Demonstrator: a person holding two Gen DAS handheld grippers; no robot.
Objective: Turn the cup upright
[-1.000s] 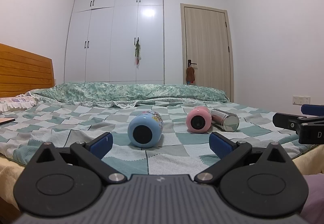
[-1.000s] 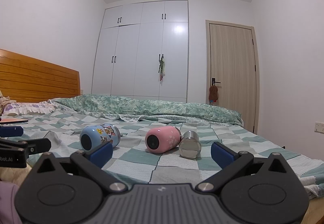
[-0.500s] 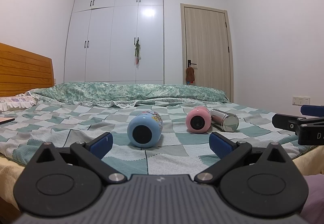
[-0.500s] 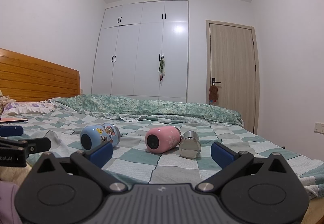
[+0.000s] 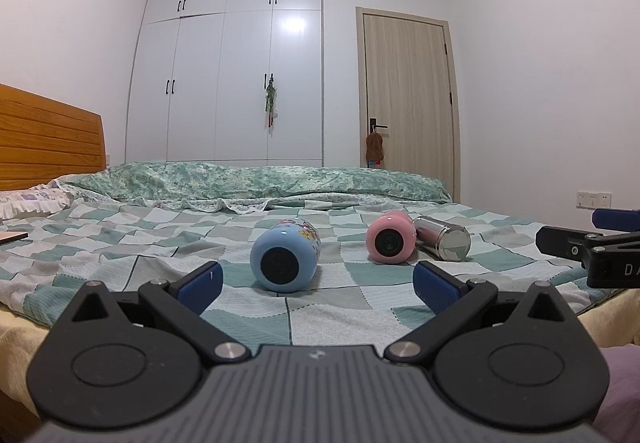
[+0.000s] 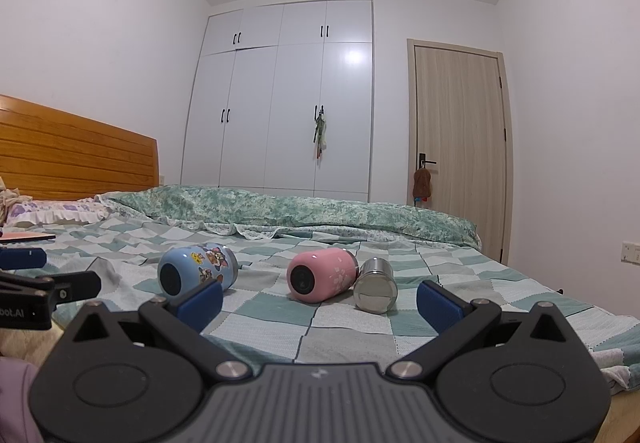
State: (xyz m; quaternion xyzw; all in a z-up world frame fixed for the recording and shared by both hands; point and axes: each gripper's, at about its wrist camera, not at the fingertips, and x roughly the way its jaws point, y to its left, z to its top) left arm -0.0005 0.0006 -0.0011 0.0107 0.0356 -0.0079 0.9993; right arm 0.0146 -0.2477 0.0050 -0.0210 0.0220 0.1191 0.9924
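Three cups lie on their sides on the checked bedspread, bases toward me. A blue cartoon cup [image 5: 285, 257] [image 6: 196, 270] lies left, a pink cup [image 5: 390, 241] [image 6: 322, 274] in the middle, a steel cup [image 5: 444, 237] [image 6: 375, 286] touching the pink one at right. My left gripper [image 5: 318, 285] is open and empty, just short of the blue cup. My right gripper [image 6: 318, 301] is open and empty, short of the pink and steel cups. Each gripper shows at the edge of the other's view.
The bedspread [image 5: 120, 243] covers a bed with a wooden headboard [image 6: 72, 159] at left. A rolled green quilt [image 6: 300, 211] lies behind the cups. A flat pink object [image 6: 24, 237] rests far left. White wardrobe and door stand behind.
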